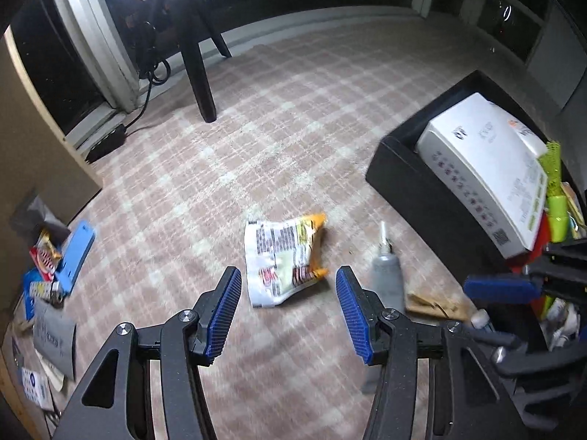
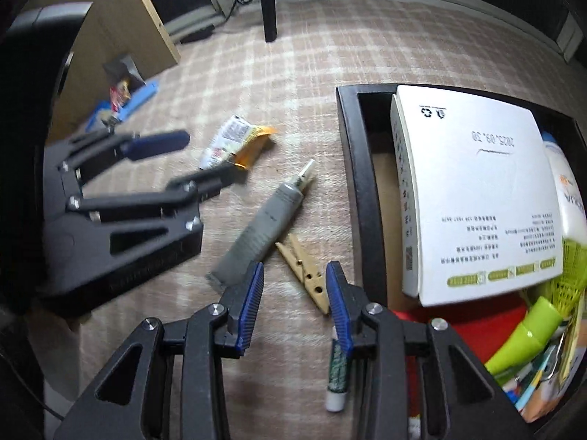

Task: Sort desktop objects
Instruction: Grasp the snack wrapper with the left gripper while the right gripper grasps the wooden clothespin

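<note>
A crumpled white and orange snack packet [image 1: 284,260] [image 2: 234,139] lies on the checked carpet. My left gripper [image 1: 290,311] [image 2: 190,163] hovers just short of it, open, with nothing between its blue pads. Right of the packet are a grey tube [image 1: 385,278] [image 2: 264,227] and a wooden clothespin [image 1: 433,306] [image 2: 304,275]. My right gripper [image 2: 295,308] points down over the clothespin's near end. It is open, and the pads straddle the pin without pressing on it. A small green and white tube [image 2: 337,374] lies under its right finger.
A black box [image 2: 359,183] [image 1: 403,183] on the right holds a white carton [image 2: 477,198], green cups [image 2: 521,341] and several small items. A blue flat piece [image 1: 77,256], packets and a grey pouch [image 1: 55,337] lie by a wooden board on the left. A dark chair leg [image 1: 200,73] stands beyond.
</note>
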